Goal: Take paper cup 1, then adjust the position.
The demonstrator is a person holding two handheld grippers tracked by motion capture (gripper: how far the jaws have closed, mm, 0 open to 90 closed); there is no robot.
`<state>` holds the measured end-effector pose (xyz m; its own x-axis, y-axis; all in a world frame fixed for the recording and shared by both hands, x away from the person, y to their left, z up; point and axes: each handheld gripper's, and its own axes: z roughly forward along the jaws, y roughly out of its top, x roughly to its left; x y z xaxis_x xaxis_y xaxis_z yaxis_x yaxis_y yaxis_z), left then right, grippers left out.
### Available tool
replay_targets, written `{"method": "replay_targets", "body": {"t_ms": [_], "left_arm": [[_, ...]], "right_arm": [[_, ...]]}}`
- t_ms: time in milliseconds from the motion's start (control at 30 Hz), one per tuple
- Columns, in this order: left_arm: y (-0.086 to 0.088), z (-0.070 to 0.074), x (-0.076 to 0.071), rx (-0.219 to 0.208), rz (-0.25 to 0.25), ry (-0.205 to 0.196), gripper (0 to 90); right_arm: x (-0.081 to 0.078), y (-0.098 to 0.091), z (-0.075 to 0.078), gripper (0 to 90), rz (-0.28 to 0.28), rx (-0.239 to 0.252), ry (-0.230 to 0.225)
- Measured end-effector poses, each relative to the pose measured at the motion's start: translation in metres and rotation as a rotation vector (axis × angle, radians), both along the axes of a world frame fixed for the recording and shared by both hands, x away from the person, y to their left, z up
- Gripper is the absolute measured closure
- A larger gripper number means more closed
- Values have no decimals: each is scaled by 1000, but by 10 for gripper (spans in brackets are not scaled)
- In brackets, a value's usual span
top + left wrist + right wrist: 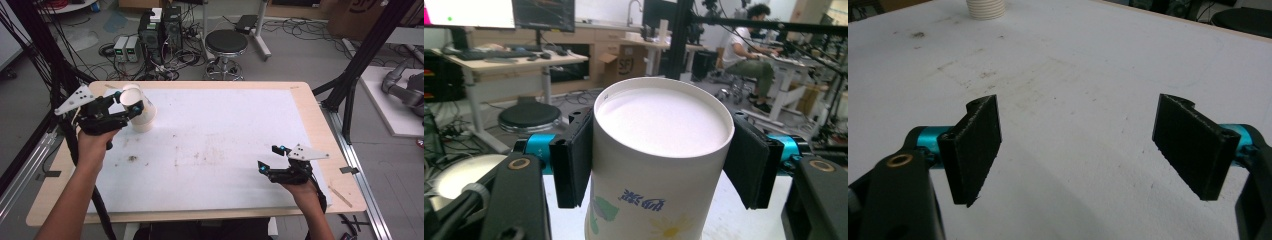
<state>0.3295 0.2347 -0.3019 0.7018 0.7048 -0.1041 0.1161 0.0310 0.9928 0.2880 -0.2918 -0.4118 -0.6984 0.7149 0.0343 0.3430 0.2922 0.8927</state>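
Presently the left gripper (127,102) clamps an upturned white printed paper cup (134,101) above a stack of white paper cups (142,120) at the white table's (225,150) far left, apparently mid-carry, needing a steady set-down, while the right gripper (270,157) waits wide and empty near right.

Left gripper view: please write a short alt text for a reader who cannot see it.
A white paper cup, upside down with its base up, is clamped between the left gripper's two black pads. Behind it are desks, a black stool and a seated person.
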Motion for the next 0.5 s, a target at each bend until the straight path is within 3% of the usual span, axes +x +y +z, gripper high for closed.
{"method": "replay_targets", "body": {"t_ms": [67,367,500], "left_arm": [[-2,-2,0,0,-10,6,351],[-21,-19,-1,20,-67,45,348],[-34,-27,-2,24,-118,52,347]], "right_arm": [[1,1,1,201,-2,-16,-1],[8,6,10,201,34,5,-9],[11,13,14,202,62,11,-17]]}}
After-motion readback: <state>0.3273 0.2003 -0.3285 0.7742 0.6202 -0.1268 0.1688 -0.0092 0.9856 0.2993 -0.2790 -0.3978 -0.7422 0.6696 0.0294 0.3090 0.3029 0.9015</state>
